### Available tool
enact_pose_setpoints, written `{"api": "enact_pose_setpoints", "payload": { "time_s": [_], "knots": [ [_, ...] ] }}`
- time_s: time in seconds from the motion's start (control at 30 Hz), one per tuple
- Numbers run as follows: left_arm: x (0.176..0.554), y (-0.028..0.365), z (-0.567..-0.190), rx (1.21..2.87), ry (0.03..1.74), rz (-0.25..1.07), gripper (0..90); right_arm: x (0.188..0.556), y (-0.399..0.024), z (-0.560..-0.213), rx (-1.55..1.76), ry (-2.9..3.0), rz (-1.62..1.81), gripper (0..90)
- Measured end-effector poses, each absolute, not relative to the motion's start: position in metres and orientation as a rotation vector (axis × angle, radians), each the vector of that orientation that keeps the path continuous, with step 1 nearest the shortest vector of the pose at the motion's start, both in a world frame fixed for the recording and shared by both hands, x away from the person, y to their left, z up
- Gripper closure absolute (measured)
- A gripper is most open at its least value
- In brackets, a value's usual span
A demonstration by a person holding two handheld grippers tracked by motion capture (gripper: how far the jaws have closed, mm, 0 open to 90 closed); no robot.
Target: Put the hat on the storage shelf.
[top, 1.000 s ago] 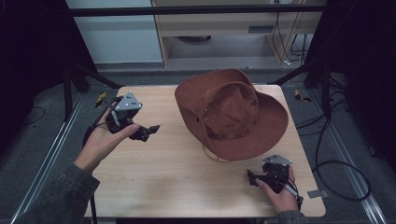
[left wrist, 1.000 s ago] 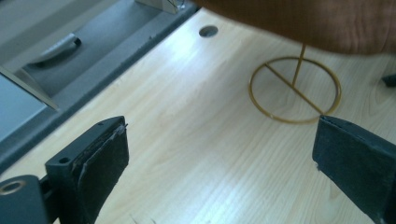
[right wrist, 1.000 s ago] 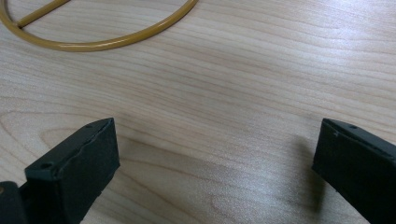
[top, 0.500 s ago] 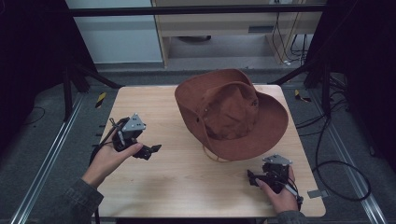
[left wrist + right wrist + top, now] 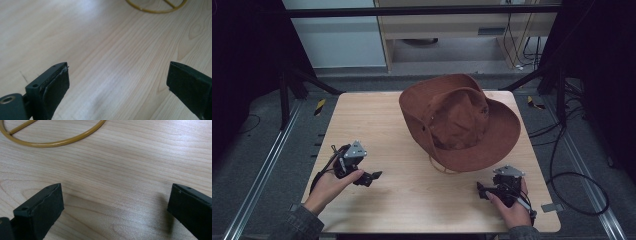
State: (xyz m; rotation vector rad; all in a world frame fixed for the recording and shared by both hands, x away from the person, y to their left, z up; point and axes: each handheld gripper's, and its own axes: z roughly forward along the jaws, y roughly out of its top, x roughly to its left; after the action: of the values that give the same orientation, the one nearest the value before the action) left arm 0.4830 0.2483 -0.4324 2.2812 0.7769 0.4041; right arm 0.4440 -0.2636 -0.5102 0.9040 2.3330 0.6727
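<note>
The left gripper [image 5: 373, 176] sits low at the lower left of the high view, its jaws spread wide with nothing between them but bare wood; its own view confirms the gap. The right gripper [image 5: 482, 190] rests at the lower right, jaws likewise wide apart and empty. Both lie close to the pale wooden table [image 5: 362, 120], well apart from each other.

Between and beyond them, in the centre and upper right of the high view, lies the rust-brown wide-brimmed fabric hat [image 5: 459, 120], tipped so its hollow crown faces the camera. A thin yellow-tan cord loop [image 5: 439, 166] trails from under its near brim and shows as an arc at the top edge of the left gripper view [image 5: 156, 9] and the upper left of the right gripper view [image 5: 53, 143].

The likely trouble is the soft brim: a pinch taken on one side alone could fold or drag the hat instead of lifting it. A jaw could also snag the loose cord and tug the hat askew.

The hat's far brim is hidden behind the crown, and where the cord attaches cannot be made out. Each gripper view cuts the loop off at the frame edge.
</note>
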Motion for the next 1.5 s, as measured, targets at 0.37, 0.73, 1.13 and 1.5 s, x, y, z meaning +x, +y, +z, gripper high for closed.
{"api": "enact_pose_setpoints", "payload": {
  "time_s": [0.37, 0.73, 1.13, 1.5],
  "knots": [
    [0.478, 0.274, -0.463, 2.274, 0.861, 0.380, 4.1, 0.444, -0.264, -0.510, 0.904, 2.333, 0.672, 0.5],
    [0.479, 0.297, -0.481, 2.231, 0.942, 0.380, 4.0, 0.444, -0.264, -0.510, 0.904, 2.332, 0.672, 0.4],
    [0.483, 0.313, -0.498, 2.233, 1.010, 0.391, 3.8, 0.444, -0.264, -0.510, 0.904, 2.332, 0.672, 0.4],
    [0.483, 0.315, -0.506, 2.202, 0.992, 0.423, 0.5, 0.444, -0.264, -0.510, 0.903, 2.332, 0.672, 0.4]
  ]
}}
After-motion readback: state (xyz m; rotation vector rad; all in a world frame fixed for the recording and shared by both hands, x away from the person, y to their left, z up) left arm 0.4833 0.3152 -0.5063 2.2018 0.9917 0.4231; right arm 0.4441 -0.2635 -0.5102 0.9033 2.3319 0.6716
